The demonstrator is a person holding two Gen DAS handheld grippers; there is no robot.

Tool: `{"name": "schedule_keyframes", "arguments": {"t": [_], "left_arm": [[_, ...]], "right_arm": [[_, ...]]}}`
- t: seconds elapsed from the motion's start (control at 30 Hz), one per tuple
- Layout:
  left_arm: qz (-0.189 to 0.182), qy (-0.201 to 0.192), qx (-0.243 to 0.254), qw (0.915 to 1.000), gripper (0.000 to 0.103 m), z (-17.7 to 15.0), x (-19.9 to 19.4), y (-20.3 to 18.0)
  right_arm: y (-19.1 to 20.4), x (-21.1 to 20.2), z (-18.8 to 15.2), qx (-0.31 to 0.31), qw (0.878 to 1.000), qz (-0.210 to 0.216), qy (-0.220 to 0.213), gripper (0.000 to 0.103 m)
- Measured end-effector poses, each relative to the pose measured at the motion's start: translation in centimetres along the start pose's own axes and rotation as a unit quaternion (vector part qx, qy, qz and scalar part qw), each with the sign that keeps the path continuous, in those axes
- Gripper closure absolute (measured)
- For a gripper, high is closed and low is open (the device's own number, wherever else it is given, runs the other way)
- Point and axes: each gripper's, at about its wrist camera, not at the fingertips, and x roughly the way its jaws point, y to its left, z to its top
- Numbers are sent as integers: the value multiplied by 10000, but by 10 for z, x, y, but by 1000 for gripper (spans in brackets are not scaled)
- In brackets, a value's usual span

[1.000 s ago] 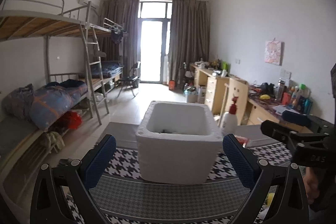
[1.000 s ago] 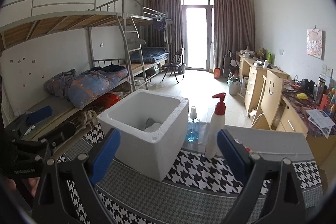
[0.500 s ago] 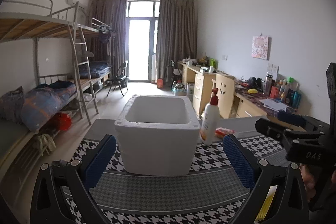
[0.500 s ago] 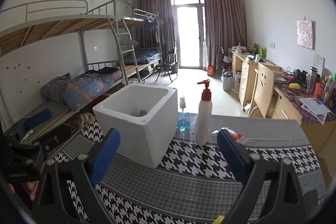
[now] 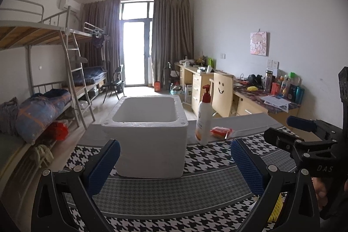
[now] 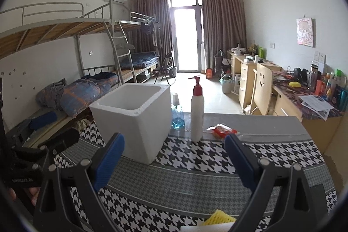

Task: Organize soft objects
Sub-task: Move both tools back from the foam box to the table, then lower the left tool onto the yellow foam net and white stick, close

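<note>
- Sponge (image 6: 219, 219), yellow, at the near table edge, looks light and squashy; pinch it across the middle.
- Left gripper (image 5: 175, 163) and right gripper (image 6: 174, 159) stand wide, empty.

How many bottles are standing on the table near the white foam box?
2. A white pump bottle with a red top stands right of the white foam box. A small clear bottle of blue liquid stands between them, farther back. The box may hide more.
</note>
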Motion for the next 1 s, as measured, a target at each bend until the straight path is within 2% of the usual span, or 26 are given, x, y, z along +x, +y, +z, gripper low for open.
{"name": "schedule_keyframes", "arguments": {"t": [0.6,1.0], "left_arm": [[-631,176,224,9976,1,-20,5,-30],[-1162,421,365,9917,1,-35,14,-49]], "right_arm": [[-21,-20,-31,300,9992,-280,36,8],[-34,-30,-46,517,9970,-566,90,8]]}}
